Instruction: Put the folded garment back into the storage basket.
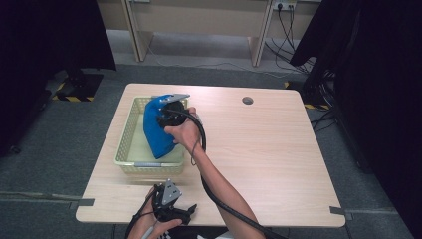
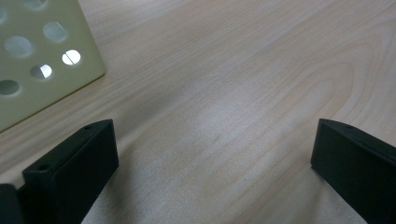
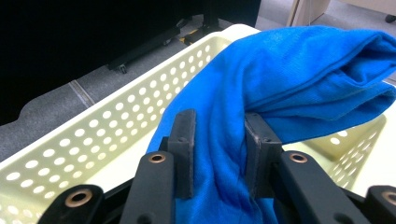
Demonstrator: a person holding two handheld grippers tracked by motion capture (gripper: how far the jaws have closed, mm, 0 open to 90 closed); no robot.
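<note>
over the basket, blue cloth

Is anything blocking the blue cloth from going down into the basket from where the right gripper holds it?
Nothing visible does. The right gripper is clamped on the blue cloth, which hangs over the pale perforated basket. The basket floor that shows beneath it looks bare, and the left gripper rests apart near the table's front edge.

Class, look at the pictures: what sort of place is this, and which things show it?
Probably a lab or recording workroom: black curtains flank a lone wooden table, cables trail across the grey floor, and hazard tape marks it.
</note>
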